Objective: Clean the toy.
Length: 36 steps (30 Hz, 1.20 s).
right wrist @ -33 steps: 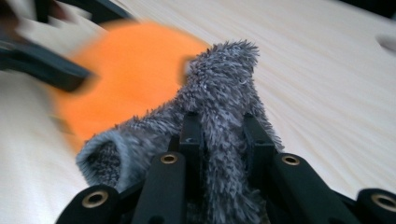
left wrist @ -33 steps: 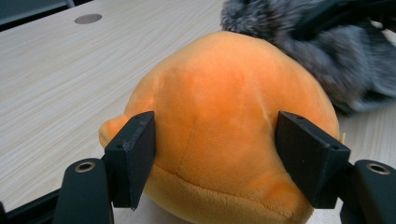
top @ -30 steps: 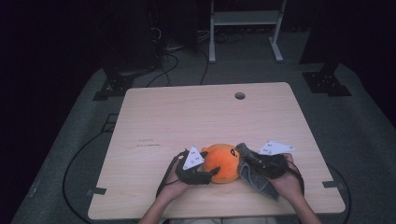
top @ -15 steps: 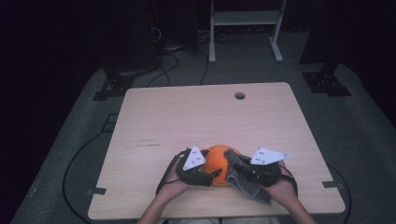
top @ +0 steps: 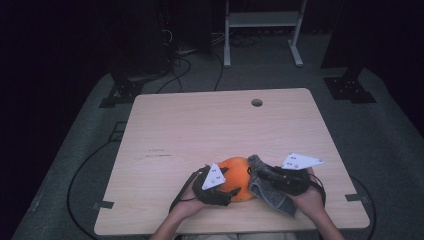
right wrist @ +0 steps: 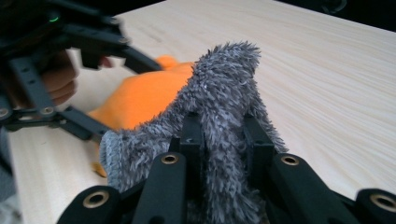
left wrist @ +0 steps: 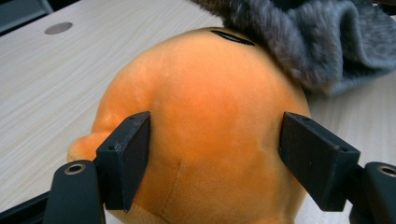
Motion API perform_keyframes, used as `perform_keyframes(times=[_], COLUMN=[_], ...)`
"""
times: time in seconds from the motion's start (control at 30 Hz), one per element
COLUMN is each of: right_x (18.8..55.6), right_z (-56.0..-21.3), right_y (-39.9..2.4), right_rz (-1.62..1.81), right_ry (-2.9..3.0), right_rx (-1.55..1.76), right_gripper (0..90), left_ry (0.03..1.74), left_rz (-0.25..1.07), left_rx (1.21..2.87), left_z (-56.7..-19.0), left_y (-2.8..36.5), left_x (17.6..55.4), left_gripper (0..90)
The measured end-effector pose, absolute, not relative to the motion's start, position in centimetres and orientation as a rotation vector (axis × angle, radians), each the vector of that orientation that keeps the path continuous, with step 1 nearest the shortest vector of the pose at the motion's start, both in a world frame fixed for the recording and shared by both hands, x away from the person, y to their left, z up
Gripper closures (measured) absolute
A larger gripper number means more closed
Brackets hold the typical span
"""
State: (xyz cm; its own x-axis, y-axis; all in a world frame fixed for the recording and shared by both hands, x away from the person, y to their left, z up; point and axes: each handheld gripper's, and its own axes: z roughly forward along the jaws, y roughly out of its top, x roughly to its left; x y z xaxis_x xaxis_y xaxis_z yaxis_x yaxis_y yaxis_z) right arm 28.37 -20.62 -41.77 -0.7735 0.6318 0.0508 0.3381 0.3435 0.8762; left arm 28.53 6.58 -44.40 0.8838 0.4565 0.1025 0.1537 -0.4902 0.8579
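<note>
**Grey cloth gripped, orange plush braced — covering barely begun**

Right gripper (right wrist: 219, 154): jaws clenched on a bunched fold of the grey fuzzy cloth (right wrist: 219, 107); the pile stands up between the two black pads, and the rest of the cloth hangs down toward the person's right hand in the high view.

Left gripper (left wrist: 224, 158): jaws flank the orange plush toy (left wrist: 210, 116), one pad on each side of its rounded body. They have just been opening slightly; the left pad lies against the fabric, the right sits at its edge, so the hold looks loose rather than squeezed.

Plush sits on the wooden surface (top: 200, 130) near the front edge, between the two grippers. The cloth's edge touches the toy's top on its right side.

Judgement: work appears to be drawing the cloth over the plush. Done: cloth lifted, toy steadied. Left: nearly all of the orange body remains uncovered.
</note>
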Motion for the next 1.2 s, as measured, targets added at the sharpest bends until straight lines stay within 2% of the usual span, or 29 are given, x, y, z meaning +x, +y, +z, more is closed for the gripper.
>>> perform_keyframes(times=[0.07, 0.2, 0.27, 0.47, 0.6, 0.7, 0.73, 0.77, 0.83, 0.93, 1.2], right_x=[27.7, 27.2, 27.8, 29.5, 28.7, 28.5, 28.3, 28.2, 28.0, 28.1, 30.0], right_z=[-42.2, -42.3, -42.6, -43.4, -42.0, -41.9, -42.3, -42.2, -42.1, -42.5, -43.5], right_y=[-19.2, -19.2, -19.9, -21.9, -21.7, -20.5, -19.8, -19.6, -19.7, -20.1, -23.4], right_rz=[1.336, 1.338, 1.339, 1.248, 1.412, 1.390, 1.348, 1.342, 1.353, 1.352, 1.301], right_ry=[2.341, 2.349, 2.358, 2.327, 2.309, 2.345, 2.359, 2.362, 2.365, 2.373, 2.393], right_rx=[0.800, 0.776, 0.808, 0.956, 0.907, 0.849, 0.811, 0.801, 0.785, 0.800, 0.994], right_gripper=[73.8, 73.7, 73.7, 73.7, 73.7, 73.6, 73.7, 73.6, 73.6, 73.5, 73.5], left_ry=[0.417, 0.433, 0.450, 0.428, 0.399, 0.388, 0.382, 0.389, 0.424, 0.413, 0.348], left_rz=[0.392, 0.378, 0.346, 0.360, 0.330, 0.330, 0.338, 0.347, 0.344, 0.348, 0.390], left_rx=[2.057, 2.037, 2.056, 2.067, 2.091, 2.097, 2.081, 2.062, 2.057, 2.086, 2.133], left_z=[-43.3, -43.2, -43.8, -44.1, -44.1, -43.7, -43.0, -42.8, -42.8, -43.5, -43.9], left_y=[7.1, 7.2, 6.9, 6.3, 6.4, 6.5, 6.7, 6.8, 6.7, 6.2, 5.2], left_x=[28.6, 28.9, 28.9, 28.6, 28.4, 28.4, 28.5, 28.6, 28.9, 28.9, 27.7], left_gripper=[21.9, 31.0, 32.4, 32.3, 31.7, 28.3, 21.1, 20.6, 21.1, 27.0, 26.7])
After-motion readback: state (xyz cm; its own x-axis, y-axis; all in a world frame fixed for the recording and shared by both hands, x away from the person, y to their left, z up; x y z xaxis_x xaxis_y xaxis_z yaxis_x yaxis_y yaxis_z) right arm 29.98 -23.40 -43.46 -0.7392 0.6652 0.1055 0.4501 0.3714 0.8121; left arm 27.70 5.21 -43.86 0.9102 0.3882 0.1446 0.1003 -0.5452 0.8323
